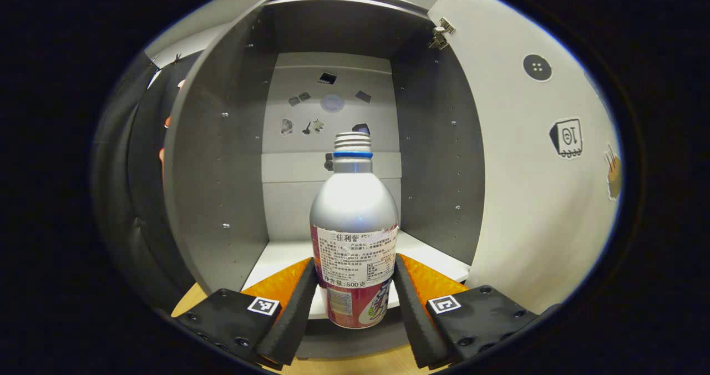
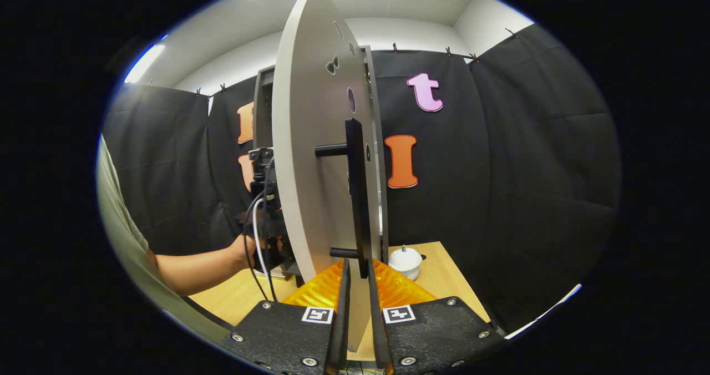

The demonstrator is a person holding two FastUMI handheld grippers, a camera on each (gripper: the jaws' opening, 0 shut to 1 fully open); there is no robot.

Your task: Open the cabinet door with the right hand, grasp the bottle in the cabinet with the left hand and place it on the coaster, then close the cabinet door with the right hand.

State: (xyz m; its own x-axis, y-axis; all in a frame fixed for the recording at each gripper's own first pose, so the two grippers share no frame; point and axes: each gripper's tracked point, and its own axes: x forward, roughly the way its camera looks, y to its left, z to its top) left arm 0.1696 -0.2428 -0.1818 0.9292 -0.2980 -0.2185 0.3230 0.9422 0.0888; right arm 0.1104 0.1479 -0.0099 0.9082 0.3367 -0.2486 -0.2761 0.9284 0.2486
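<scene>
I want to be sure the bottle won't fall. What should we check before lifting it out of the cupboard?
1. White cabinet door swung open: ok.
2. Silver metal bottle with the blue neck ring standing upright at the shelf's front edge: ok.
3. Left tongs around the bottle's lower body, a finger on each side: ok.
4. Both fingers truly pressing the bottle: cannot tell; they look to be touching it.
5. Right tongs shut on the black bar handle, holding the door: ok.
6. Coaster ready for the bottle: cannot tell.
</scene>
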